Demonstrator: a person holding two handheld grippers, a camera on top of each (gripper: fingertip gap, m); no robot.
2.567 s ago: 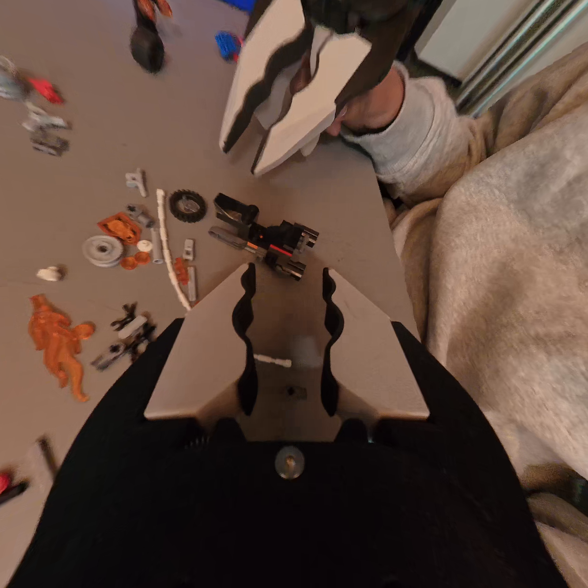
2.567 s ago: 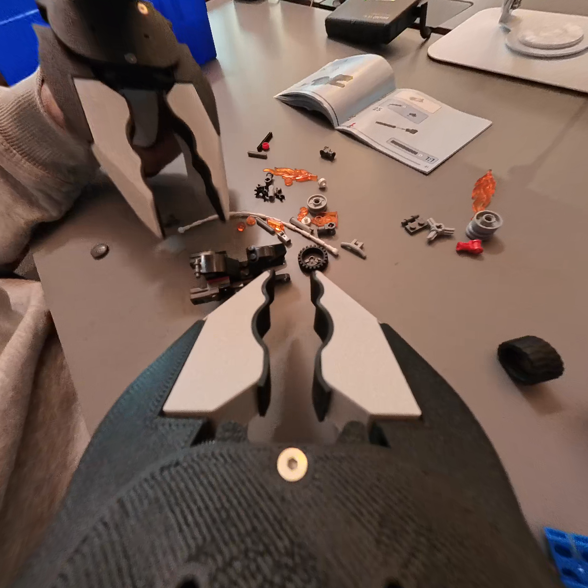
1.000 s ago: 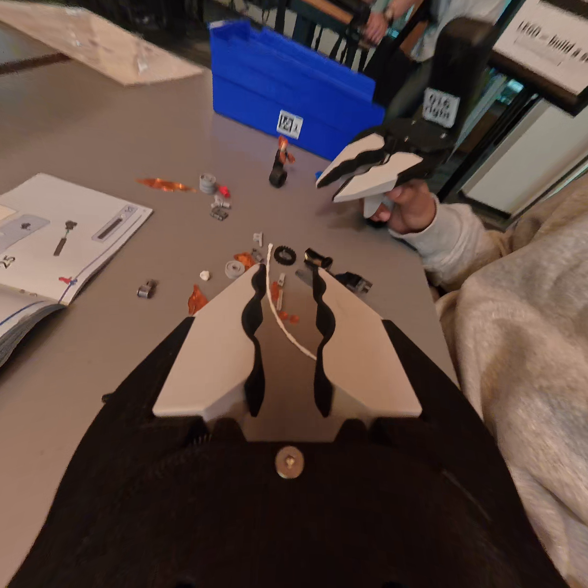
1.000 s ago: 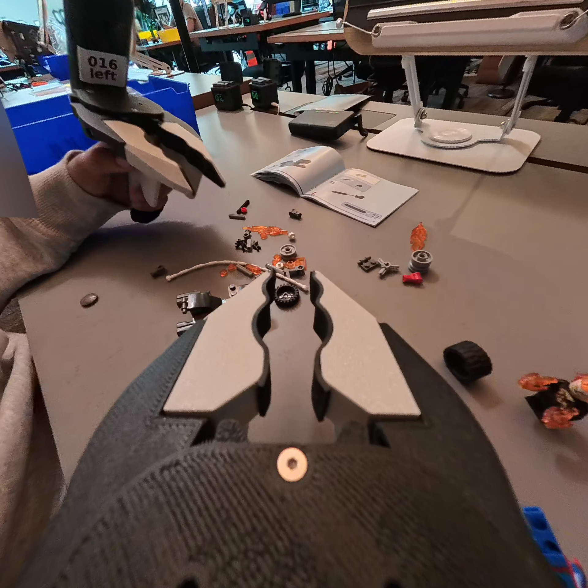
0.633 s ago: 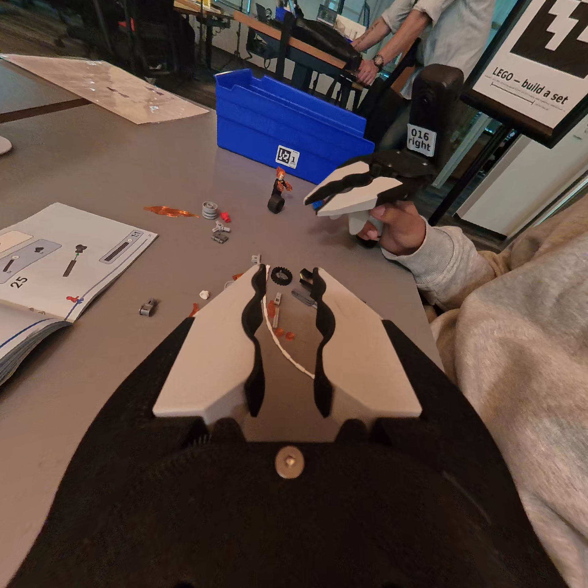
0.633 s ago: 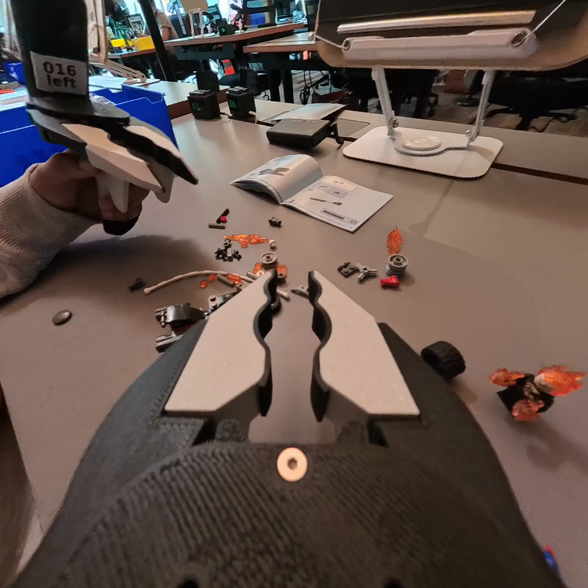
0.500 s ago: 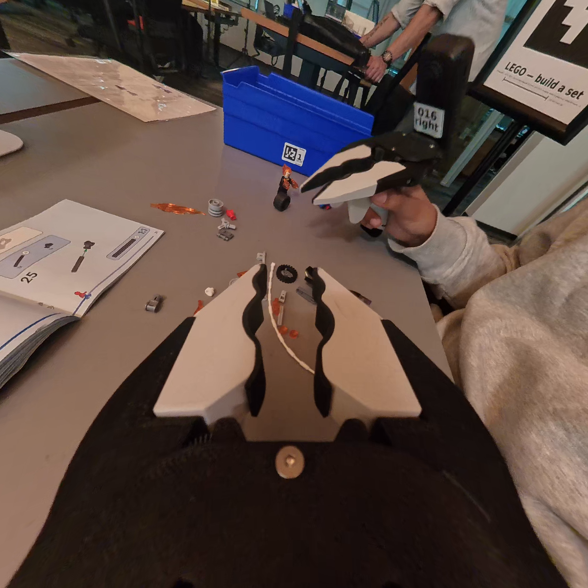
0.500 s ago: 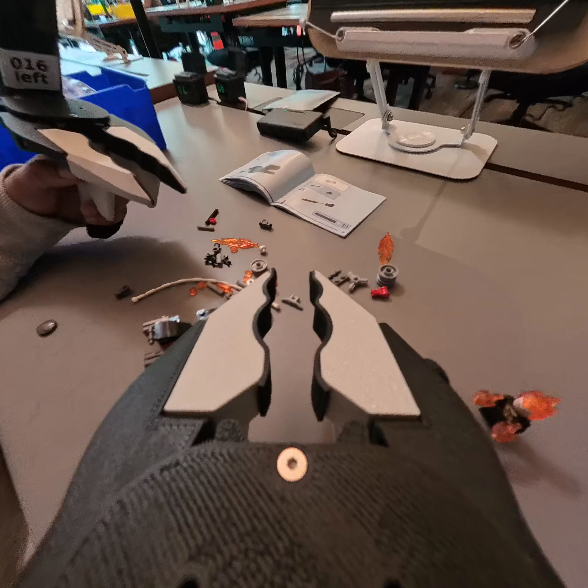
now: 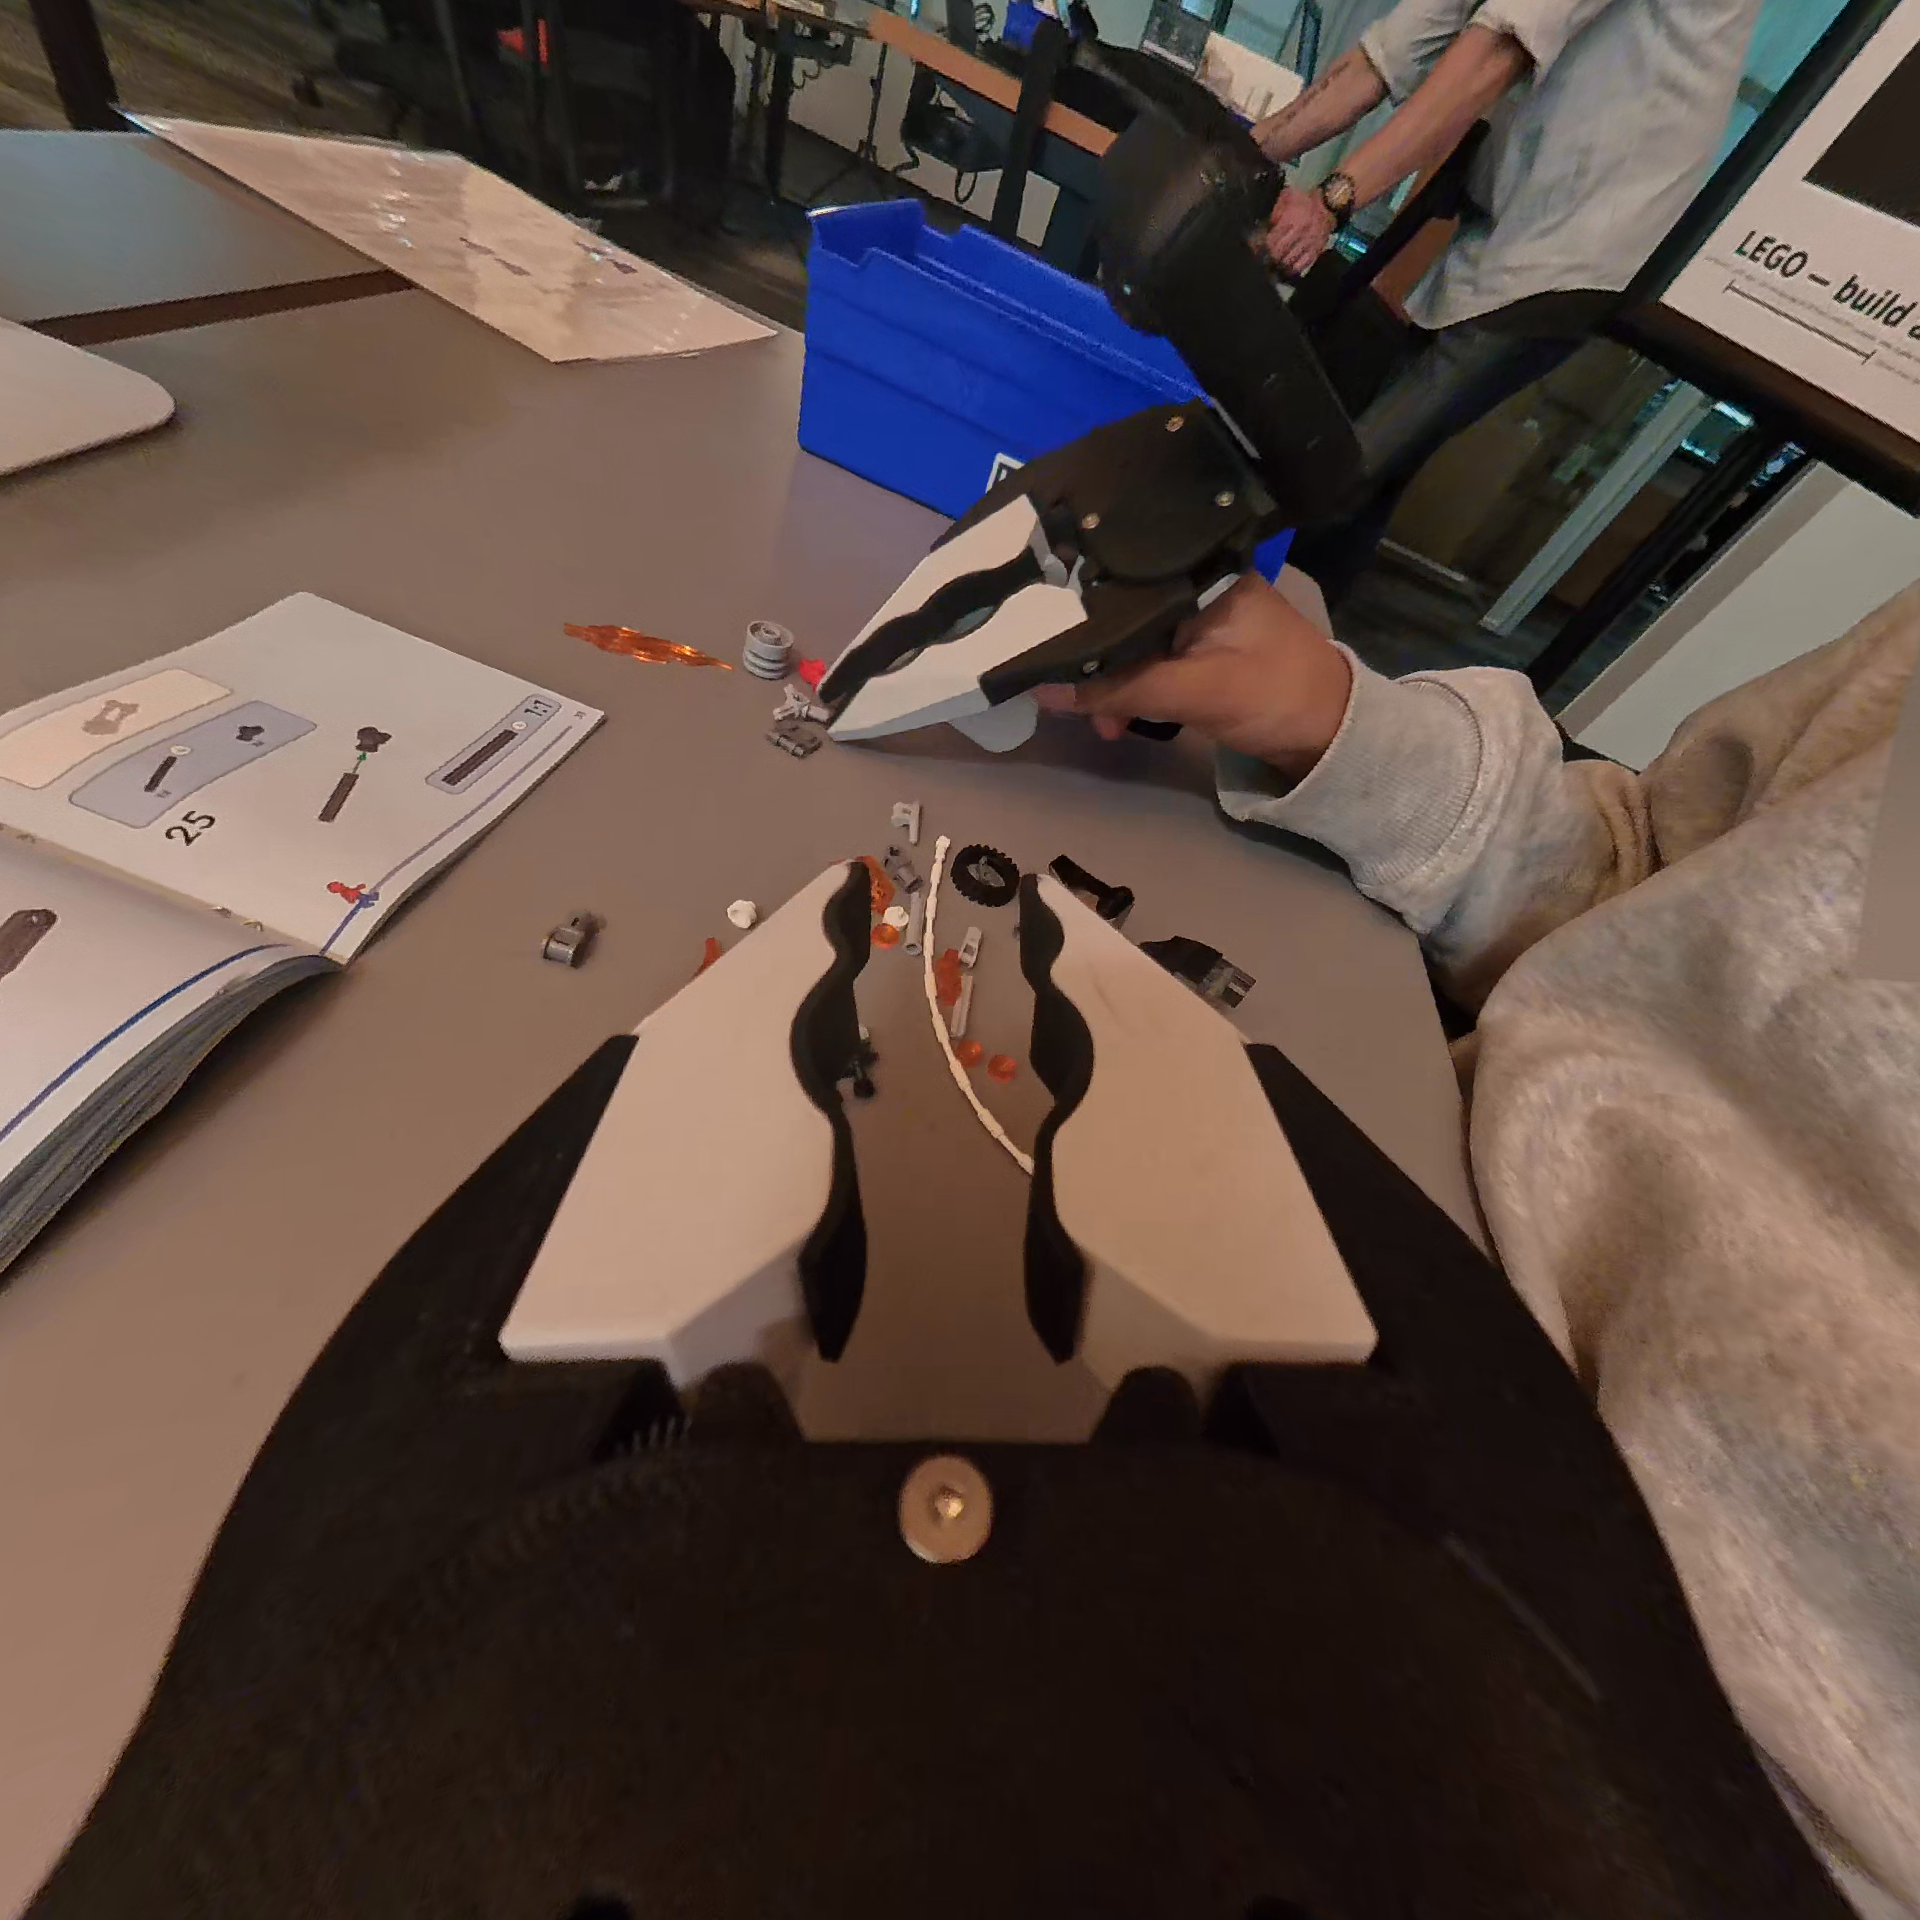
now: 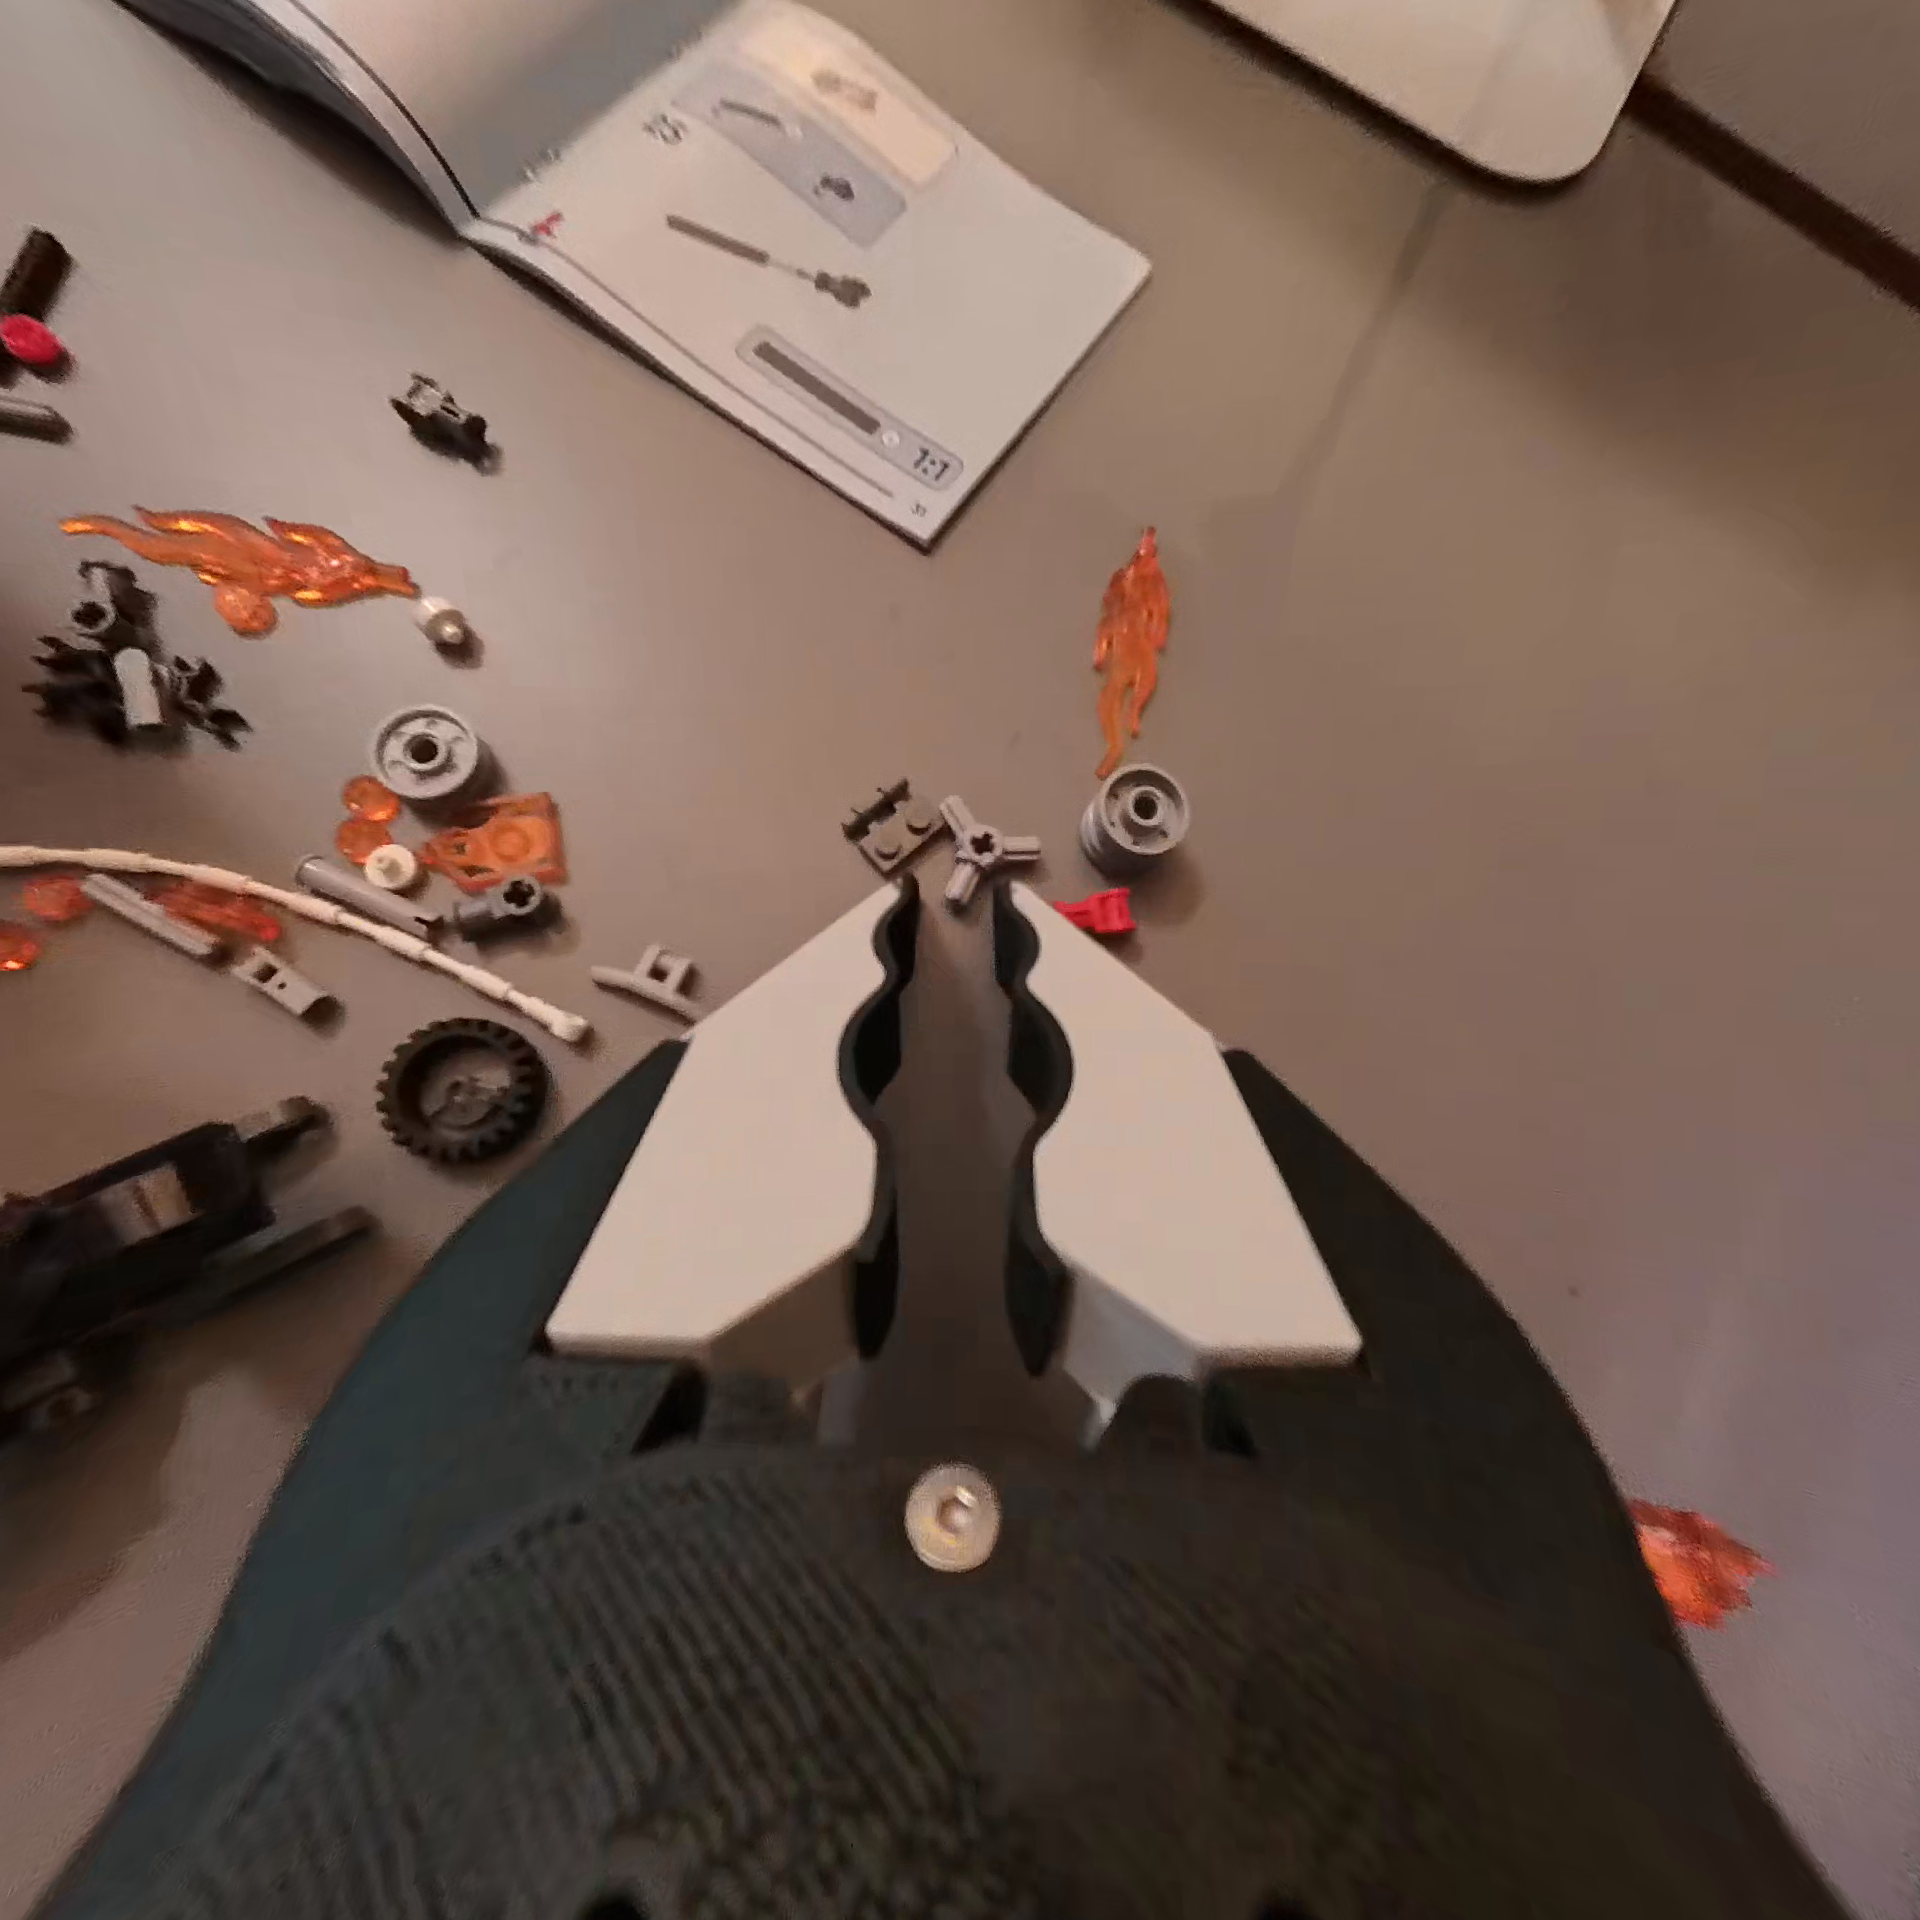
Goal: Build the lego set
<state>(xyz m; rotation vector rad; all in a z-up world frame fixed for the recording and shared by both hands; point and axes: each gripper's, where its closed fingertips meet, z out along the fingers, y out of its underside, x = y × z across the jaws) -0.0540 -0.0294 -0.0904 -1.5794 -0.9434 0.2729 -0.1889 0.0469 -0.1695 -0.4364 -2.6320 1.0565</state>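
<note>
My right gripper (image 10: 954,891) is open and empty, its tips low over the table just short of a grey three-pronged connector (image 10: 977,847). A dark grey plate (image 10: 894,831), a grey wheel hub (image 10: 1138,821) and a small red piece (image 10: 1096,914) lie around it. In the left wrist view the right gripper (image 9: 828,701) points down at the same connector (image 9: 795,709). My left gripper (image 9: 940,883) is open and empty, held above a white chain (image 9: 940,987) and a black toothed wheel (image 9: 982,876). The black part-built model (image 10: 135,1216) lies at the left, partly hidden behind my left finger (image 9: 1195,961).
The open instruction booklet (image 9: 260,748) lies to the left, and shows far ahead in the right wrist view (image 10: 810,239). Orange flame pieces (image 10: 1132,634) and several small grey and orange parts (image 10: 499,842) are scattered about. A blue bin (image 9: 966,353) stands at the back. The person's sleeve (image 9: 1434,790) rests at the table's right edge. The left gripper's tips are roughly 20 cm from the right gripper's.
The right gripper has moved forward and tipped down from mid-air to just above the three-pronged connector. The left gripper has stayed about where it was, open.
</note>
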